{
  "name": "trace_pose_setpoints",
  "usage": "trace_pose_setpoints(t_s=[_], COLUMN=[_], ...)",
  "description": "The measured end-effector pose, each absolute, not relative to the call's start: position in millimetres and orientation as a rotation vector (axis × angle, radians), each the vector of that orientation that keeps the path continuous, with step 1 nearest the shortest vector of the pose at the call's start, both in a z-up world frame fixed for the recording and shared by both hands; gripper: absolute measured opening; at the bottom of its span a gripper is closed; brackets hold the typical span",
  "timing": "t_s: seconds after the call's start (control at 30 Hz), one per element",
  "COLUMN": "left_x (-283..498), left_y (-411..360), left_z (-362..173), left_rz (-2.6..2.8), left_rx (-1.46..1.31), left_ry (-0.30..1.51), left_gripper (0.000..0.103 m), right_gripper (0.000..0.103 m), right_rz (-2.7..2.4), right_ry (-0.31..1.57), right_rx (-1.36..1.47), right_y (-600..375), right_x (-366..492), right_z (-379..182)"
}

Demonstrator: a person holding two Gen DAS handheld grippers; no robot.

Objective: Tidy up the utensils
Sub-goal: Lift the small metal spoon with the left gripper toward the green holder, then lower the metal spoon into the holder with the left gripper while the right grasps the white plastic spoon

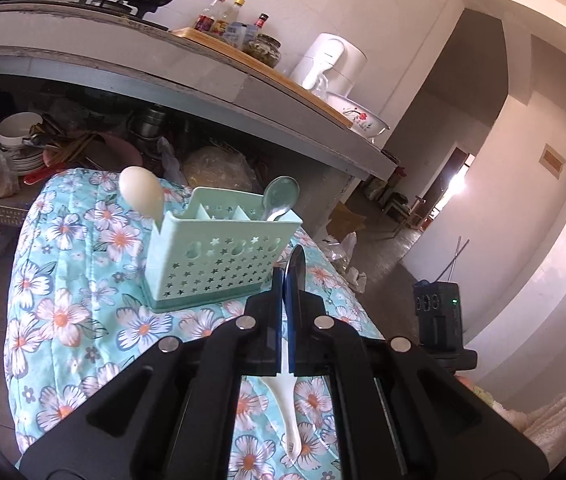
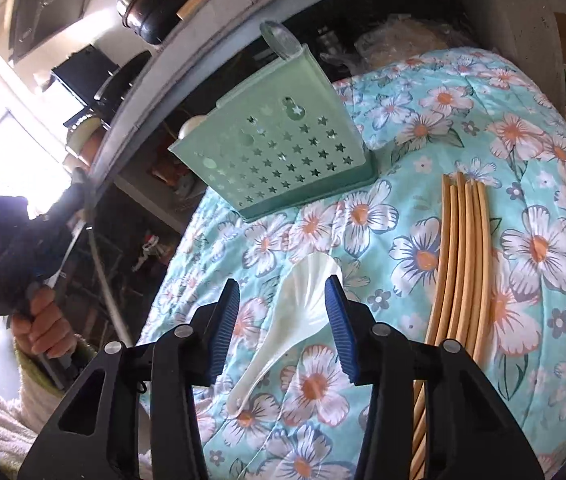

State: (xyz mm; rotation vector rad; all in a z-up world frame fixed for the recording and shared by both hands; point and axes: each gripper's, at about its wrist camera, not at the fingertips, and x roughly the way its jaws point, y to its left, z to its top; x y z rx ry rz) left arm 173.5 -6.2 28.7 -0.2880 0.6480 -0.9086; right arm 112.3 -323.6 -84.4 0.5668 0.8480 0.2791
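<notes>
A mint-green star-punched utensil holder (image 1: 211, 252) (image 2: 283, 144) stands on a floral cloth (image 1: 83, 280) (image 2: 483, 120). A white spoon (image 1: 141, 192) and a grey-green spoon (image 1: 281, 196) stand in it. Just in front of the holder, my left gripper (image 1: 289, 280) is shut on a spoon (image 1: 296, 266). That spoon's dark bowl sticks up edge-on and its pale handle hangs below. My right gripper (image 2: 283, 282) is open and points down at the cloth. A white spoon (image 2: 303, 304) lies there with its bowl between the fingers. Several bamboo chopsticks (image 2: 463, 260) lie to the right.
Behind the cloth is a counter (image 1: 203, 92) with bottles, a jar, a white appliance (image 1: 331, 64) and a flowered bowl. The shelf below holds stacked bowls (image 1: 15, 136) and bags. A hand (image 2: 43, 320) grips the left tool at the picture's left.
</notes>
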Motion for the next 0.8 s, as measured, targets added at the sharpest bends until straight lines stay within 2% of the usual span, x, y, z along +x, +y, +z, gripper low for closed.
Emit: trace_pose_setpoints(t_s=[0.03,0.2,0.37,0.43,0.63,0.8], left_x=[173,169,169,170,172,178], left_y=[-1,22,31,35,36,34], left_z=[27,15,6,4,1,9], left_rz=[-0.897,-0.850,-0.814,-0.806,-0.778,-0.772], left_rx=[-0.295,-0.324,-0.314,-0.314,-0.307,-0.319], left_ry=[0.649,0.651,0.652,0.651,0.643,0.621], left_gripper=[0.001,0.001,0.001,0.001,0.001,0.001], right_gripper=[0.037,0.033,0.022,0.015,0.007,0.005], right_rz=[0.259,0.192,0.185,0.180,0.198,0.208], right_ry=[0.881,0.988,1.036,1.044,1.023,0.970], right_rx=[0.557,0.510,0.474,0.465,0.449,0.438], right_y=[-321,-314,-303,-300,-293,-288], right_x=[122,157,166,168,164,156], right_z=[-91,-118,-130,-132,-126,-109])
